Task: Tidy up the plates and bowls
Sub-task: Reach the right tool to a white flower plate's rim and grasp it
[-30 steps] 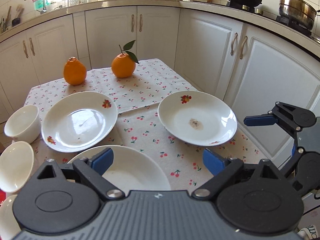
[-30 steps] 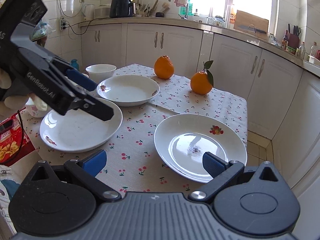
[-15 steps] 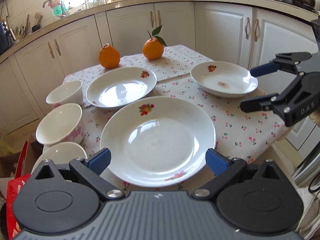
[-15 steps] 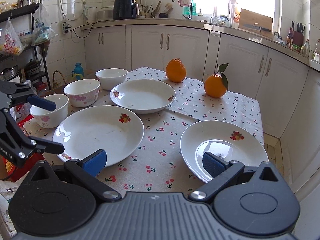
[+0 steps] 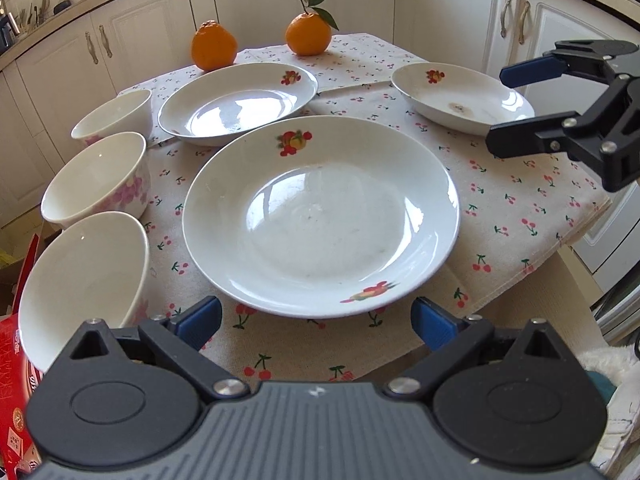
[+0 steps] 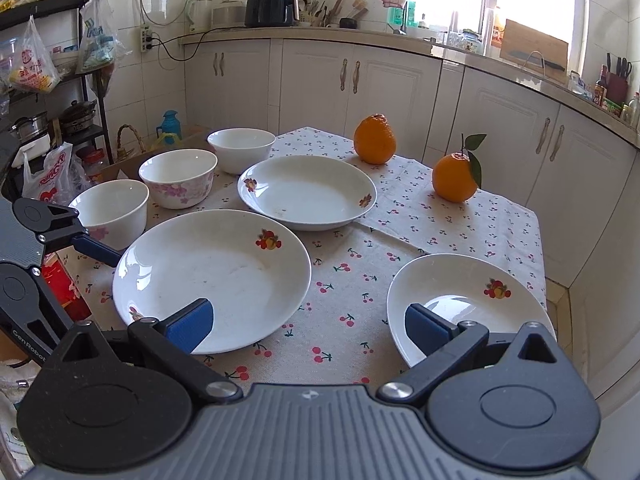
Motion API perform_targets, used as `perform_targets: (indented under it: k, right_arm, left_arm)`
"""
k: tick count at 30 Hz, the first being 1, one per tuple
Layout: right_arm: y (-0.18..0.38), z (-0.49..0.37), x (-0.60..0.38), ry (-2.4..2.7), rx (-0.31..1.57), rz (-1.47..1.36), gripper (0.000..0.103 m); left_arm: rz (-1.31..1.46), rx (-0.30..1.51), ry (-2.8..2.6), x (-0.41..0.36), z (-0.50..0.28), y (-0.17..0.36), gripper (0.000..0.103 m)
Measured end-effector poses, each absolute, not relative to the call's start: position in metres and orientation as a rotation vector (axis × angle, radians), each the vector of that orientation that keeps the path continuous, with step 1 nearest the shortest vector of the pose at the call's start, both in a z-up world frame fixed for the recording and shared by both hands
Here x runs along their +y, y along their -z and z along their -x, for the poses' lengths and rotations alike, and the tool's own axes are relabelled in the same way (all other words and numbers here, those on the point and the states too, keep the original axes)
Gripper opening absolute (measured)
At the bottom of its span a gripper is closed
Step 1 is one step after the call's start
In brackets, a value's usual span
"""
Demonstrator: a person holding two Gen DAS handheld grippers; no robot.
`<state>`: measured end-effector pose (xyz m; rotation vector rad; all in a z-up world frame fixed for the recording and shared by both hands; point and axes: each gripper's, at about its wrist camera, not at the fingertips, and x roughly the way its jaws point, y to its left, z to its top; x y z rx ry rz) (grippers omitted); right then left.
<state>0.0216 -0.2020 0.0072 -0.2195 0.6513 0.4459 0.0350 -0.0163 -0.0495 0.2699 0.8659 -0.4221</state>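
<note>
Plates and bowls are lying on a small table covered with a cherry-print cloth [image 5: 516, 216]. Your left gripper [image 5: 316, 318] is standing at the bottom of the left wrist view with its jaws spread wide; they have just been opening, and nothing is sitting between the blue pads. The near rim of the large plate [image 5: 320, 216] is lying just beyond them, in the centre of that frame, not touched. Your right gripper [image 6: 308, 322] is at the bottom of the right wrist view, its jaws also spread and pinching nothing. Its left pad is showing in front of the large plate [image 6: 212, 276], and its right pad in front of the small plate [image 6: 472, 300] at the lower right of that frame; whether it is touching the rim, you cannot tell from this view. In the left wrist view this same gripper [image 5: 516, 106] is showing at the right edge, open, beside the small plate [image 5: 460, 98].

A second plate [image 5: 238, 102] is lying further back, in the upper middle of the left wrist frame. Three bowls are standing in a row along the left side: the nearest bowl [image 5: 82, 280] at the lower left, the flowered bowl [image 5: 96, 180] above it, and the far bowl [image 5: 114, 118] higher still. Two oranges are sitting at the far end of the cloth, one plain orange [image 5: 213, 45] and one leafy orange [image 5: 309, 34], near the top of the frame
</note>
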Motion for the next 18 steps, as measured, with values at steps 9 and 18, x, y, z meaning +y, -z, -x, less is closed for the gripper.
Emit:
perform_targets:
  k: [9, 18]
  right_arm:
    - [-0.004, -0.044, -0.194, -0.539, 0.672, 0.286, 0.103]
    - [0.001, -0.078, -0.175, -0.740, 0.701, 0.351, 0.103]
  left_arm:
    - [-0.226, 0.877, 0.373, -0.021, -0.043, 0.057, 0.102]
    - [-0.147, 0.876, 0.320, -0.020, -0.044, 0.060, 0.103]
